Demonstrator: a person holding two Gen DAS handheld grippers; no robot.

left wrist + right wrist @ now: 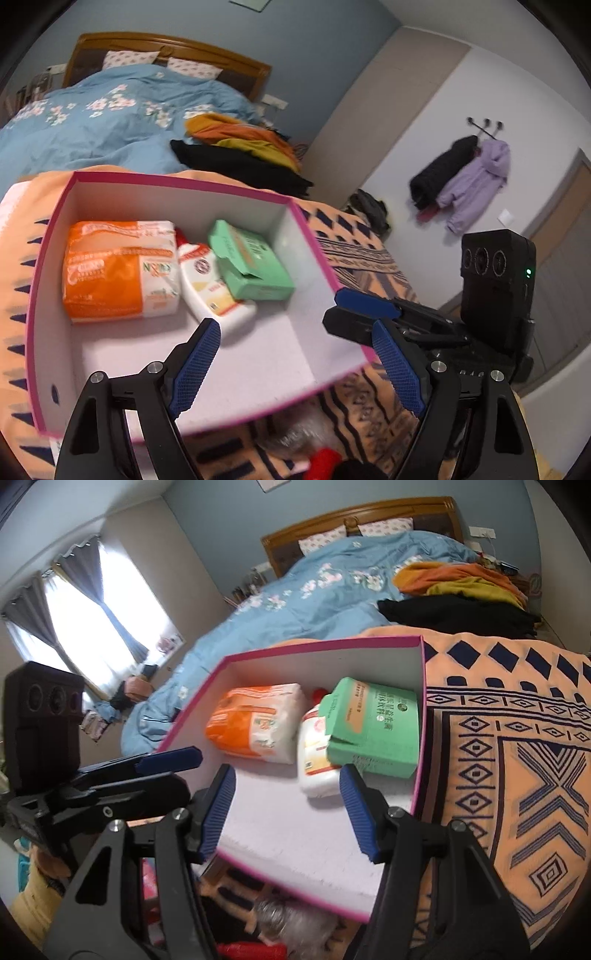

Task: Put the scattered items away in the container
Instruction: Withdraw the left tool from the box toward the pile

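Left gripper (295, 354): jaws spread wide, nothing between the blue pads, tilted downward over the near edge of the box. Right gripper (288, 808): jaws parted, also empty, angled down over the same near edge; its body shows at the right of the left wrist view (365, 306), just beside the box's right wall. A yellow sleeve (33, 897) shows at the lower left of the right wrist view.

Below both grippers, near the blanket's front edge: a blurred clear plastic item (291, 919) and a red object (325, 461), both outside the box; what they are cannot be told.

Pink-edged box (55, 236), white inside, open-topped, on an orange patterned blanket (517, 757). Contents, all against the far wall:
- orange-and-white packet (118, 269), at the far left corner, long axis running left to right;
- white bottle with red cap (207, 284), lying flat, cap toward the far wall, base toward the grippers;
- green carton (251, 258), leaning on the bottle, at the far right corner, long axis running near to far.

Beyond the box: black and orange-yellow clothes (240, 147), a blue floral duvet (92, 122), a wooden headboard (166, 48).
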